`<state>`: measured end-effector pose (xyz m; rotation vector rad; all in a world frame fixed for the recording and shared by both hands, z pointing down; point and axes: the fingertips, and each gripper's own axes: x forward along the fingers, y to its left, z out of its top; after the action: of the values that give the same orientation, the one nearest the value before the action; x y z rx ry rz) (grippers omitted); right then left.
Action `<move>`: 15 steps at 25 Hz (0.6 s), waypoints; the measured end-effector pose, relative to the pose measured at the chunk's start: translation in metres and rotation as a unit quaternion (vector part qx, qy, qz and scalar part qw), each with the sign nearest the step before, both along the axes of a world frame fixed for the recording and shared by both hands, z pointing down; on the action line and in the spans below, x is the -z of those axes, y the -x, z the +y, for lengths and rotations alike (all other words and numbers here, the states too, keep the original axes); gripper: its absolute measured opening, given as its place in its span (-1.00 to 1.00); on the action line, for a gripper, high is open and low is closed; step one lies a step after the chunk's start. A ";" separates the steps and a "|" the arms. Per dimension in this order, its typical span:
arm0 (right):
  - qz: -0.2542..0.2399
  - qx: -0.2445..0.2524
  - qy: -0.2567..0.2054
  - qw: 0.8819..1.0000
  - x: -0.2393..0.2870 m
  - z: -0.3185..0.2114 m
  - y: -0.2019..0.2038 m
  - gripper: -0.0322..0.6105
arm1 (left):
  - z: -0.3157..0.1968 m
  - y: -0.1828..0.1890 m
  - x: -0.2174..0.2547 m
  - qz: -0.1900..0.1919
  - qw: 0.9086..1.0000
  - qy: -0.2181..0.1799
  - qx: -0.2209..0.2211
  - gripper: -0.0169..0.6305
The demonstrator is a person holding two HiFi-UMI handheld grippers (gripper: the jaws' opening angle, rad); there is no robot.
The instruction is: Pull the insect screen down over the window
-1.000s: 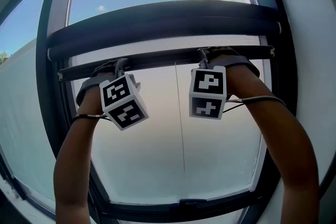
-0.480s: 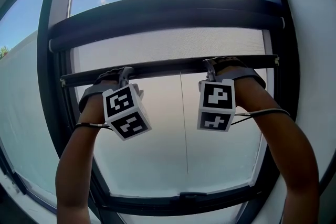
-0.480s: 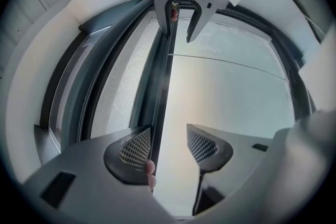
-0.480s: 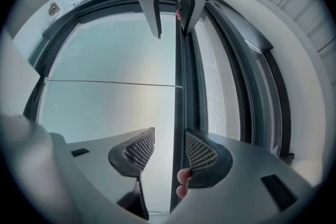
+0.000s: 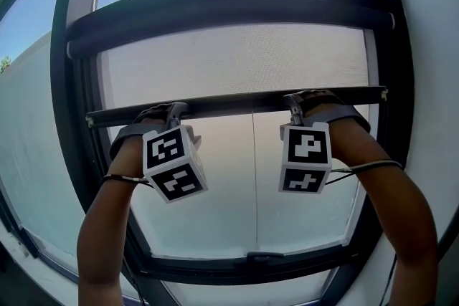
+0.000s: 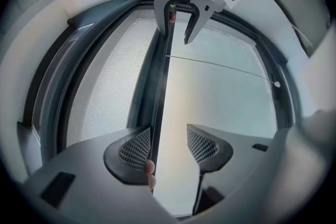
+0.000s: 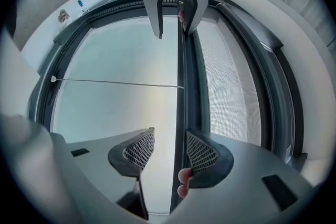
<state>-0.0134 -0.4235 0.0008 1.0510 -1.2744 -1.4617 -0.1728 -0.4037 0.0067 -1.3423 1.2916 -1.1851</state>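
The insect screen's grey mesh [image 5: 237,61] hangs from its dark roller housing [image 5: 229,11] and covers the upper part of the window. Its dark bottom bar [image 5: 237,104] lies level across the pane, about halfway down. My left gripper [image 5: 172,111] straddles the bar near its left end, my right gripper [image 5: 294,102] near its right end. In the left gripper view the bar [image 6: 163,76] rests against one pad of my left gripper [image 6: 169,144]; the other pad stands clear of it. The right gripper view mirrors this: the bar [image 7: 181,76] touches one pad of my right gripper [image 7: 170,147].
A thin pull cord [image 5: 254,183] hangs from the bar's middle down the bare glass. The dark window frame [image 5: 72,154] encloses the pane, with a small handle [image 5: 264,255] on its bottom rail. White wall [image 5: 430,82] flanks the right side. Sky and cloud show above the housing.
The bottom bar has come down with both grippers on it, and a taller band of mesh now shows below the roller housing.
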 end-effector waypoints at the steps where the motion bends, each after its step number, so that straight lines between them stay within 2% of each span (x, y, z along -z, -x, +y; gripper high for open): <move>1: 0.001 0.001 0.004 1.000 -0.006 0.000 -0.001 -0.31 | 0.000 -0.001 -0.005 0.002 1.000 0.003 -0.003 -0.27; 8: 0.000 0.007 0.008 1.000 -0.032 0.002 0.001 -0.31 | 0.003 0.002 -0.029 -0.003 1.000 -0.001 0.000 -0.27; 12: -0.004 0.009 0.014 1.000 -0.045 0.006 0.002 -0.31 | 0.007 0.002 -0.043 0.000 1.000 0.014 -0.007 -0.27; 15: -0.002 0.007 0.028 1.000 -0.061 0.007 0.002 -0.31 | 0.010 0.002 -0.060 -0.002 0.999 0.040 -0.013 -0.27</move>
<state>-0.0149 -0.4161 0.0619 1.0094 -1.3209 -1.4277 -0.1746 -0.3939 0.0666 -1.4101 1.2307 -1.2321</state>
